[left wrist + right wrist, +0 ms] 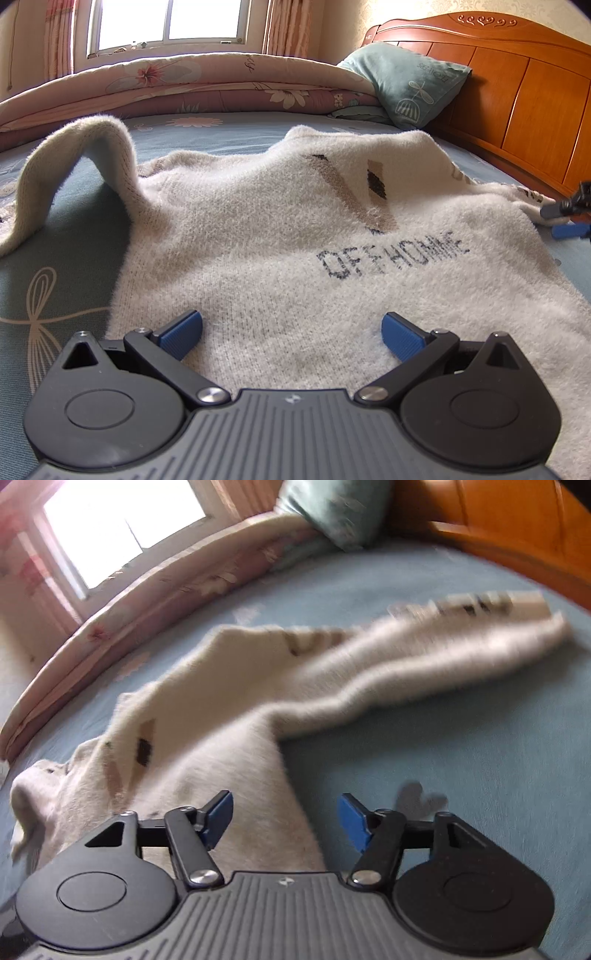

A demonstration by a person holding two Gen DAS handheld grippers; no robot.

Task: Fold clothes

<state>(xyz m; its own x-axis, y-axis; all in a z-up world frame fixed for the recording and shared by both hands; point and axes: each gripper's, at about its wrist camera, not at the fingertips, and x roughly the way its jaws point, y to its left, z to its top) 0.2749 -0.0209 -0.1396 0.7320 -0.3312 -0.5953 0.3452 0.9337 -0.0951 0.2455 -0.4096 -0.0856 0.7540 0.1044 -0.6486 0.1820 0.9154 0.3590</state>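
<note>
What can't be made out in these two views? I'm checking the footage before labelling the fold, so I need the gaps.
- Sweater hem, left wrist view: hidden behind the left gripper body at the bottom edge.
- Left sleeve cuff, same view: cut off by the left edge.
- Right sleeve pattern, right wrist view: motion blur smears it.
- Right gripper, left wrist view: only a tip shows at the right edge.
</note>
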